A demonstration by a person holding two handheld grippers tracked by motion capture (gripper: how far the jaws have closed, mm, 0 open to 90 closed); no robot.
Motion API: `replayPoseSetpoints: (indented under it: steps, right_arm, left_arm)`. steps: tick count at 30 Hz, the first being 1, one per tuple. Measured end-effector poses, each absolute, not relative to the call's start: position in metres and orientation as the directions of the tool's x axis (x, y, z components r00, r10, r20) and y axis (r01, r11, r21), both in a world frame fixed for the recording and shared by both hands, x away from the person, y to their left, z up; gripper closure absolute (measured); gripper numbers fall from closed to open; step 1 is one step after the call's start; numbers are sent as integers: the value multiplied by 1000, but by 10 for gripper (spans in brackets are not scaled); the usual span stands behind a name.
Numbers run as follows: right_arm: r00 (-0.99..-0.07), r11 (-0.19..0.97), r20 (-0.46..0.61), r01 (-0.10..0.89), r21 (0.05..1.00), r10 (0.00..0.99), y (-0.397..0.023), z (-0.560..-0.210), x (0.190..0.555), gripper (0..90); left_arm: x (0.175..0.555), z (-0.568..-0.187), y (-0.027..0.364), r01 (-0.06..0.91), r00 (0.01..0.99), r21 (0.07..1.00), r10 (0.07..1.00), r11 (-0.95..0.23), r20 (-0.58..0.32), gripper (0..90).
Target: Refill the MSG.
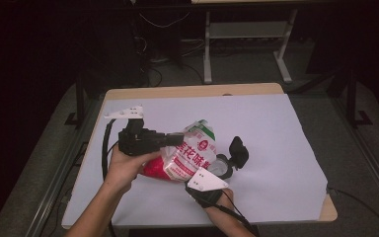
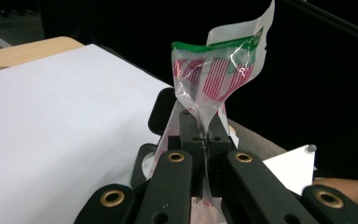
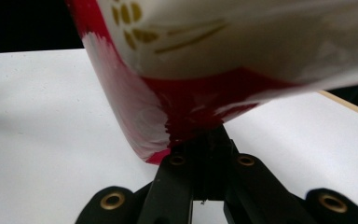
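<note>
High view: I've got the snack bag (image 1: 187, 155) held just above the white sheet (image 1: 276, 148), left gripper (image 1: 175, 139) and right gripper (image 1: 192, 185) on opposite ends. Soft crinkly film, looks light and slippery, so seams are the hold.

Left gripper view: jaws fully closed, pinching the green-edged clear top seam.

Right gripper view: jaws closed tight on the red bottom corner (image 3: 186, 116). White body, gold print.

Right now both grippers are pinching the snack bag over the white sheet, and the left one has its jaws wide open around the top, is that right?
Not quite. The left gripper is shut on the snack bag, pinching its twisted top flat between the jaws, as the left gripper view shows. The right gripper does pinch the bag's red end, over the white sheet.
</note>
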State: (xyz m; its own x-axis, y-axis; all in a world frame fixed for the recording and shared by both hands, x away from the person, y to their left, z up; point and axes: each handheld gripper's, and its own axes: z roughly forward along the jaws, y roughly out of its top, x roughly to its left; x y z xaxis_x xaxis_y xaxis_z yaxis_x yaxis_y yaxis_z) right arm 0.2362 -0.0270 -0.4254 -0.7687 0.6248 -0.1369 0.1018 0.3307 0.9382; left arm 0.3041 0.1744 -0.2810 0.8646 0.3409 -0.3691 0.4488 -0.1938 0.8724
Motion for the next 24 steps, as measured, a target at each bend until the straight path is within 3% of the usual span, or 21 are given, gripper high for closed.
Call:
replayPoseSetpoints:
  steps: [24]
  right_arm:
    - [-755, 332, -108, 151, 931, 647, -22, -425, 237, 900]
  left_arm:
    - [322, -277, 154, 521, 821, 818, 404, -244, -403, 900]
